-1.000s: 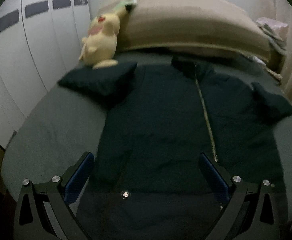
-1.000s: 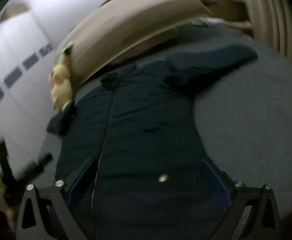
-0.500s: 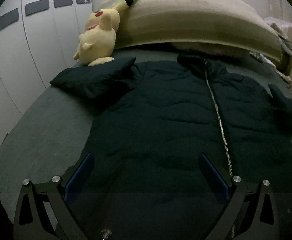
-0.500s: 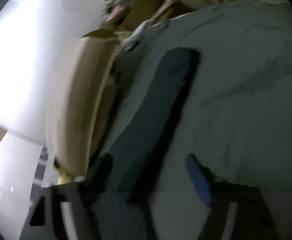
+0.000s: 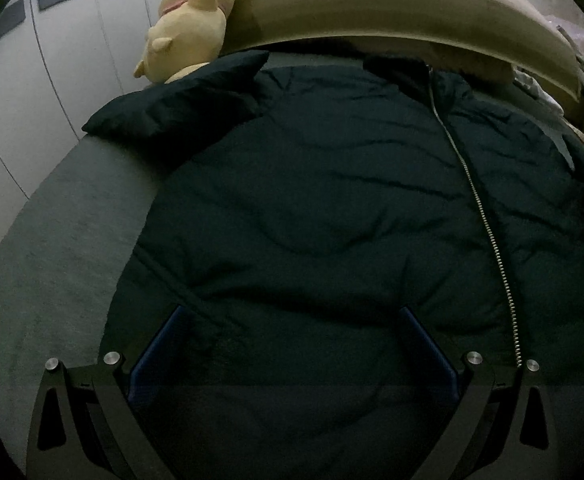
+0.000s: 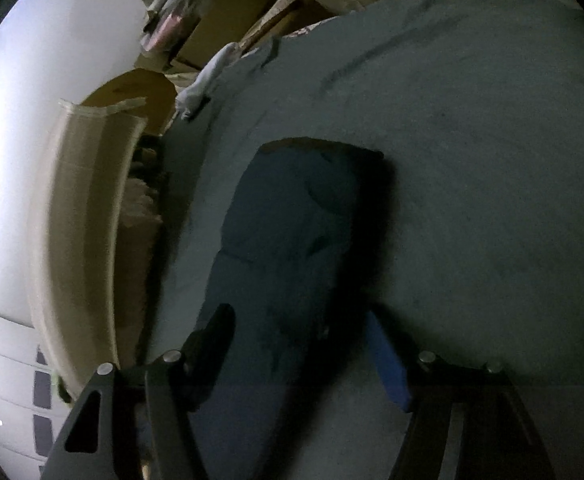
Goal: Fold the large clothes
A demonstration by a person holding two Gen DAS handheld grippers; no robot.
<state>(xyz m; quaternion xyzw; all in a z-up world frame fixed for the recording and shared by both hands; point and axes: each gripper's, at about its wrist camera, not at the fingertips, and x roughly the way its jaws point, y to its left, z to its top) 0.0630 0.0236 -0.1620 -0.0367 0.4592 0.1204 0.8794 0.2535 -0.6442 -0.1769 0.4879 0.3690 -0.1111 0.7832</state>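
**Puffer jacket flat on bed, both grippers spread**

Dark puffer jacket [image 5: 332, 208] lies zipped, front up, on grey bedsheet [image 5: 52, 264]; collar at 12 o'clock. Left gripper [image 5: 292, 344] over hem, fingers apart. Right gripper [image 6: 300, 344] straddles sleeve [image 6: 292, 240], fingers apart. Pikachu plush [image 5: 192, 28] at 11. No legible writing.

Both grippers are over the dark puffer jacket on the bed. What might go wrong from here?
1. The right gripper straddles the sleeve with jaws open; puffy, slippery-looking fabric may slide out when it closes.
2. The yellow plush toy touches the other sleeve, so folding that sleeve may drag it.
3. The dim light hides the dark puffer jacket's edges.
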